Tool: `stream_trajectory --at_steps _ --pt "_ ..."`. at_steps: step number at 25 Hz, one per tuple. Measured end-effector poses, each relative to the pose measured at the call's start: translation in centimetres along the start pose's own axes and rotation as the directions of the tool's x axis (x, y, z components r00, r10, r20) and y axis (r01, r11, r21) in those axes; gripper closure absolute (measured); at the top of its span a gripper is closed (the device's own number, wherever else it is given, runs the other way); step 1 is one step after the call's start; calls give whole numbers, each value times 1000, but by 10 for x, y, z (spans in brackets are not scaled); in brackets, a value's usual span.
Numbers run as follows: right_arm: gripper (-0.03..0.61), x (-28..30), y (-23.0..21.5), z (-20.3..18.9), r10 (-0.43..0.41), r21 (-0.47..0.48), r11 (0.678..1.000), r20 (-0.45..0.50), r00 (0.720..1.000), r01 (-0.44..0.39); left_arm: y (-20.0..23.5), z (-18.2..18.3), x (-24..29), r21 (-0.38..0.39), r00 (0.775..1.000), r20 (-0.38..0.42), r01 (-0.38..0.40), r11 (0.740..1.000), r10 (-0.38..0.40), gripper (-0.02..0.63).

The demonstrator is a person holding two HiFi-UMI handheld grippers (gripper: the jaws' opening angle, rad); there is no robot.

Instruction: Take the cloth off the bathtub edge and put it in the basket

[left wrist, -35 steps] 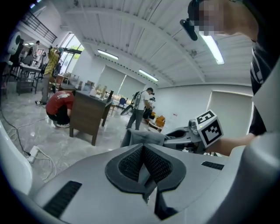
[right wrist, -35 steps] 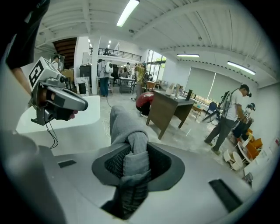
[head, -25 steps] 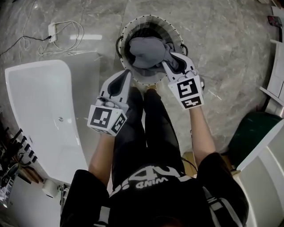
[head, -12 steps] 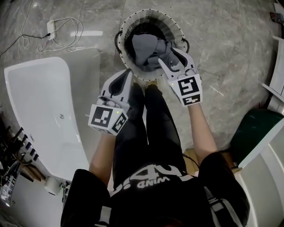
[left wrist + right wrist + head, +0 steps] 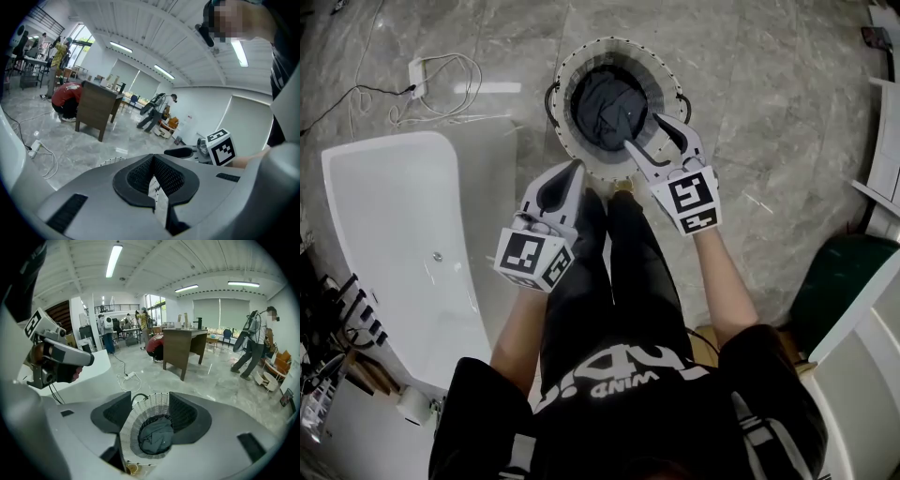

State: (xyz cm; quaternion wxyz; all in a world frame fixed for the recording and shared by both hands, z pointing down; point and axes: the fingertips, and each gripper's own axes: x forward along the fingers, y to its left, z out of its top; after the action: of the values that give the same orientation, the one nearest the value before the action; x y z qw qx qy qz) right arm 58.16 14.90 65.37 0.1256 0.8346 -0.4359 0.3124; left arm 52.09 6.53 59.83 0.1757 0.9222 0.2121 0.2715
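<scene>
The grey cloth (image 5: 609,105) lies bunched at the bottom of the round white wicker basket (image 5: 572,141) on the floor ahead of my legs. My right gripper (image 5: 647,133) hovers over the basket's near right rim. Its jaws have just been opening and stand open with nothing between them. In the right gripper view the cloth (image 5: 154,437) shows down inside the basket (image 5: 157,401), between the spread jaws of the right gripper (image 5: 150,404). My left gripper (image 5: 574,171) hangs shut and empty just short of the basket's near left rim; the left gripper (image 5: 152,158) shows its tips touching. The white bathtub (image 5: 356,187) stands at the left.
A power strip with looped white cables (image 5: 417,70) lies on the marble floor beyond the tub. Tap fittings (image 5: 352,309) sit at the tub's near left. A dark green object (image 5: 839,272) and white fixtures stand at the right. A brown desk (image 5: 183,345) and several people are farther off.
The right jaws have opened and the cloth has dropped from them into the basket, where it now lies low. Both grippers have drawn slightly back from the basket.
</scene>
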Motion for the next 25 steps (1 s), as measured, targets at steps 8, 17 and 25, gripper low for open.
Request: stream_trajectory --at_steps 8,17,25 --pt "488 -85 15 76 2 113 993 143 990 -18 -42 68 -36 61 998 50 23 998 -26 600" --pt "565 -181 45 150 -24 119 993 309 951 -14 -96 136 -77 174 990 113 65 983 -85 600" --pt "565 -223 61 170 -56 131 991 369 928 8 -120 167 -107 248 979 166 75 966 -119 600"
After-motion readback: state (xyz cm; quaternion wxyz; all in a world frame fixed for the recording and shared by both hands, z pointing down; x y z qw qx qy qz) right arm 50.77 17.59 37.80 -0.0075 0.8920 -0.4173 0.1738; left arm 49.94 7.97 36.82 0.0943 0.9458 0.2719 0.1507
